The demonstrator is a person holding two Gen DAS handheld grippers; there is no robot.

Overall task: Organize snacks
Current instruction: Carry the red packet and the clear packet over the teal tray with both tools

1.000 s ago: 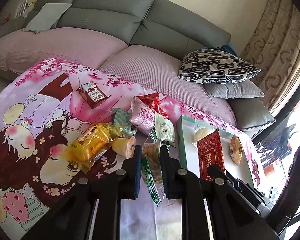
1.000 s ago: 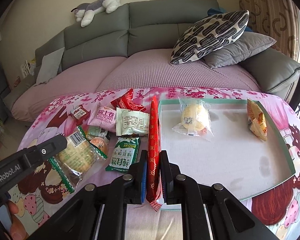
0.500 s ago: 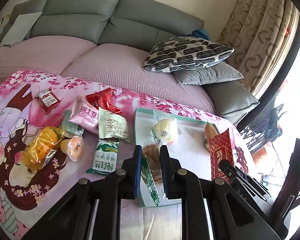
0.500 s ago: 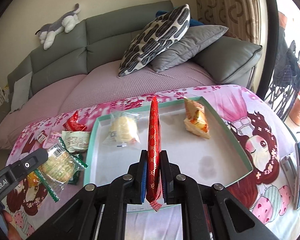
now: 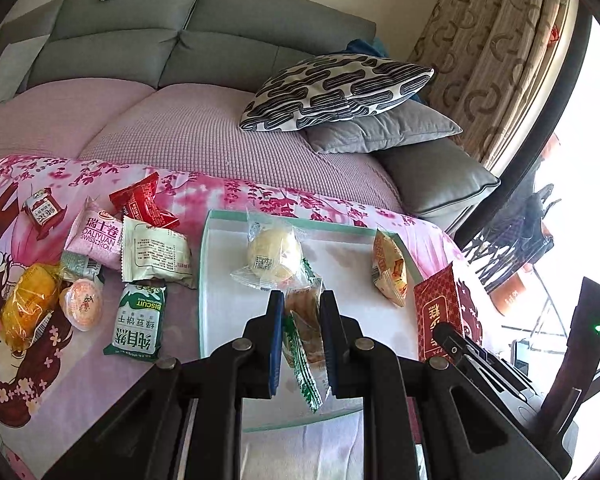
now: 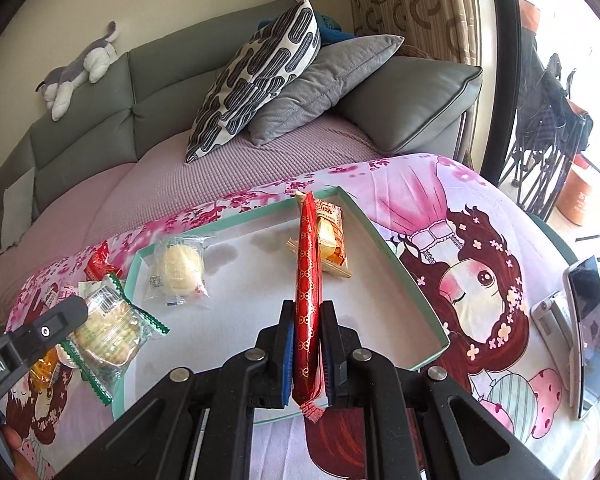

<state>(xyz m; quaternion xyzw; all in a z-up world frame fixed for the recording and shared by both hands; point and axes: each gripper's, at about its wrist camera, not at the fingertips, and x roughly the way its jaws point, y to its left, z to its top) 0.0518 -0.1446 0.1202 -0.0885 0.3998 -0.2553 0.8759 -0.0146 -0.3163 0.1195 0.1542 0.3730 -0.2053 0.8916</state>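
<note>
Both claws are loaded: your left gripper (image 5: 299, 318) is clamped on a clear biscuit packet (image 5: 303, 332), your right gripper (image 6: 307, 330) on a red foil packet (image 6: 309, 280) standing edge-up between the pads. Each packet hangs above the green-rimmed tray (image 6: 400, 264), directly beneath the fingers. Judged light, crinkly and slippery; the biscuits inside will likely crack, so grip the sealed edge rather than the middle

the right gripper (image 6: 305, 334) clamps a red packet (image 6: 308, 280) edge-on above the tray (image 6: 396, 256). the left gripper (image 6: 66, 316) holds a clear biscuit pack (image 6: 108, 330) beside it.
</note>
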